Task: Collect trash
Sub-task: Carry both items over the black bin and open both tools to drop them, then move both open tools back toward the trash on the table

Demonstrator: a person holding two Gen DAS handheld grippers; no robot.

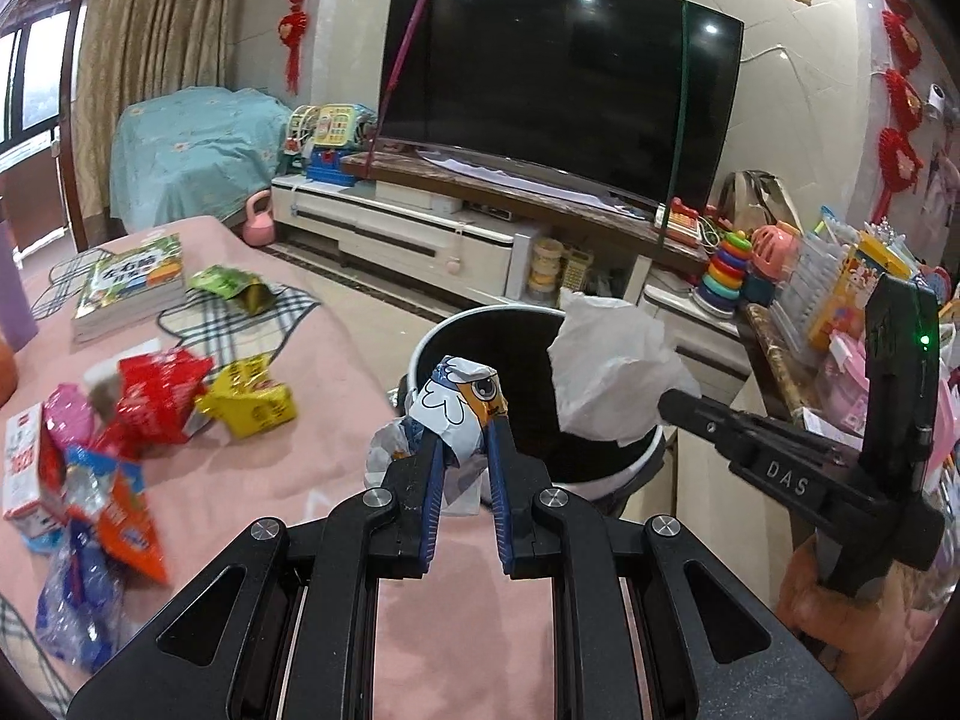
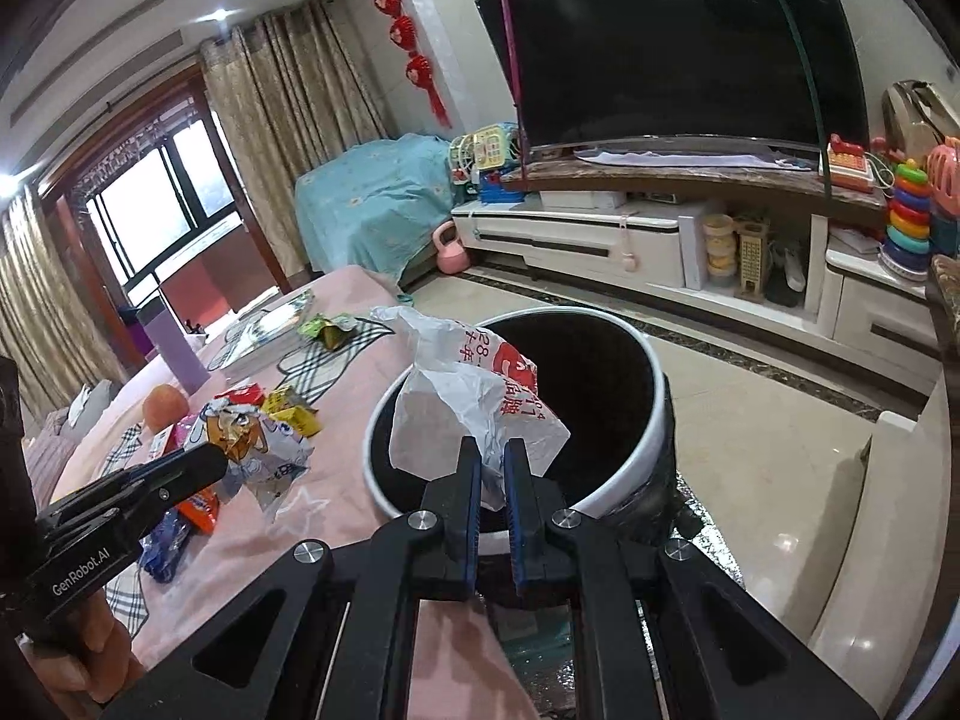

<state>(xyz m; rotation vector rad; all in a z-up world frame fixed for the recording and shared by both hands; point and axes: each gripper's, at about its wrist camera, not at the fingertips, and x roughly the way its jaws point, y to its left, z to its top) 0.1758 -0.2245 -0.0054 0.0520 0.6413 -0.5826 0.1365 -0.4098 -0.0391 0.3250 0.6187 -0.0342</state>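
Left wrist view, left to right: along the left edge of the pink table lies a heap of wrappers in red, yellow, orange and blue, with a small carton at the very edge. Farther back toward the far left corner sit a stack of books and a green packet on a checked cloth. At centre, the left gripper points forward and level over the table's right edge, its blue-padded tongs clamped on a crumpled cartoon wrapper. Just beyond is the trash bin, white-rimmed with a dark interior. To the right, the right gripper reaches in sideways from the right edge of frame, holding a white plastic bag over the bin's mouth; an orange-gloved hand grips its handle.

Right wrist view: the left gripper enters from the lower left, angled up and to the right above the table's near edge, the wrapper bunched at its tip. The right gripper has its tongs nearly together, pinching the bag's lower edge. Only this view shows red print on the bag, and an orange fruit beside a purple box near the table's left edge. The television fills the upper right.
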